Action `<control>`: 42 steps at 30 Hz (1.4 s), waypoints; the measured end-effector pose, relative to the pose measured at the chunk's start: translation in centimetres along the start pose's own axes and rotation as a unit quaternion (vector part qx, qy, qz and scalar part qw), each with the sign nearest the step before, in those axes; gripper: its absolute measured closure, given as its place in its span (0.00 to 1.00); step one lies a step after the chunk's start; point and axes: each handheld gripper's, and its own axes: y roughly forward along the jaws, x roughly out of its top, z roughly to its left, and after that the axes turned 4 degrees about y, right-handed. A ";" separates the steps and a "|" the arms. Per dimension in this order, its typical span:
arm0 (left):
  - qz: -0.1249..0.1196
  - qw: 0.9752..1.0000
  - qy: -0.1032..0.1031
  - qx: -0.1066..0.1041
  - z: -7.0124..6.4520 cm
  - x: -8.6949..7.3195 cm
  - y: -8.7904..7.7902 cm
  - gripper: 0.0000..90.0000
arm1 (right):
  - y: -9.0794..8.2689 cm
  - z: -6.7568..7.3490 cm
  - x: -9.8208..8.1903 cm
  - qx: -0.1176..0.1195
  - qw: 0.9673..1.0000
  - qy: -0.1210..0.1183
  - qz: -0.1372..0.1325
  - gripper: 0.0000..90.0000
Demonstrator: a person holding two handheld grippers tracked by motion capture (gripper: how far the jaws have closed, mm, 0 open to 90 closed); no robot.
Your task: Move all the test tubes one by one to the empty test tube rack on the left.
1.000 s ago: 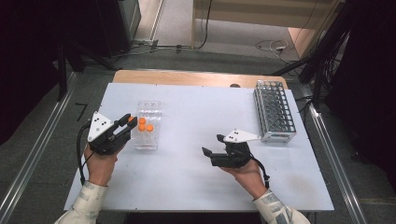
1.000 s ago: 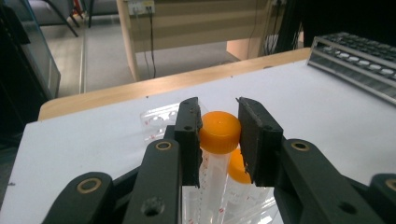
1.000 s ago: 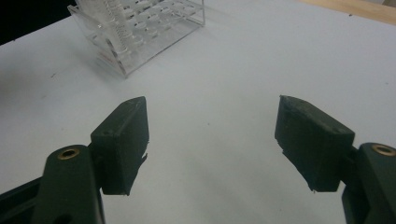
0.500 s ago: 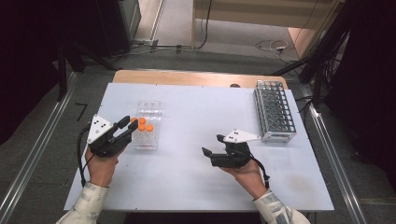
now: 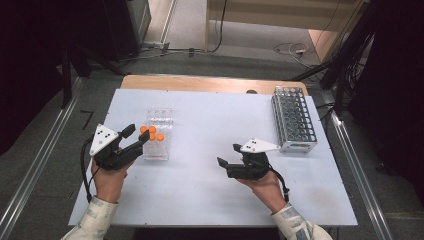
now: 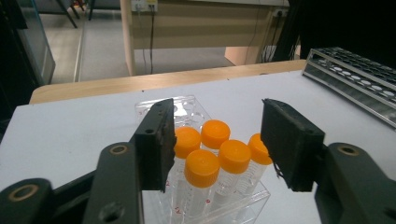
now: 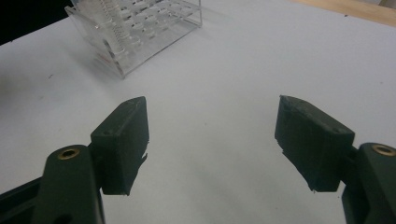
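White and matte, the worktop (image 5: 200,150) rests on a pale wooden board whose far edge peeks out behind it, with dark floor and cabling around, much of it lost in shadow.

At the person's left stands a small clear plastic rack (image 5: 158,134) holding orange-capped clear plastic tubes (image 5: 152,134). From above the caps blur into a small cluster; the left gripper view separates five caps (image 6: 219,151), while the tube bodies are partly cut off by the bottom edge and the rack's front wall. The rack's far end seems to hold bare wells, though the clear plastic is hard to read.

The left tool (image 5: 136,137) lies low, just beside the near end of this rack. Its jaws have just been opening and now stand spread, with the capped tubes seen between and beyond them; neither pad presses on a cap. Whether the left pad brushes the nearest cap cannot be told.

The right tool (image 5: 228,156) sits well apart near the worktop's middle, jaws spread over bare surface with nothing between them.

A long grey metal tube rack (image 5: 293,120) stands at the far right edge; its wells are too small to make out.
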 end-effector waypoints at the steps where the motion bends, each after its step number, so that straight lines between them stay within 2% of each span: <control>1: 0.000 1.000 -0.002 0.001 -0.1 0.0 -0.1 0.46 | 0.0 0.0 0.0 0.000 1.000 0.000 0.000 0.27; 12: 0.018 1.000 -0.003 0.019 -0.7 -0.9 -1.0 0.27 | -0.6 -0.6 -0.2 -0.015 1.000 0.004 -0.003 0.27; 19: 0.026 0.999 -0.005 0.019 -0.9 -2.2 -2.4 0.25 | -1.9 -1.8 -0.6 -0.032 0.999 0.015 -0.012 0.27; 26: 0.030 0.999 -0.003 0.029 -0.7 -3.1 -3.3 0.22 | -3.3 -2.8 -1.3 -0.053 0.998 0.020 -0.019 0.27; 34: 0.030 0.999 -0.010 0.038 -0.3 -3.9 -4.2 0.21 | -5.8 -4.5 -2.5 -0.087 0.995 0.029 -0.030 0.26; 42: 0.033 0.998 -0.013 0.056 0.5 -4.6 -4.9 0.21 | -8.8 -6.7 -4.4 -0.130 0.989 0.049 -0.040 0.25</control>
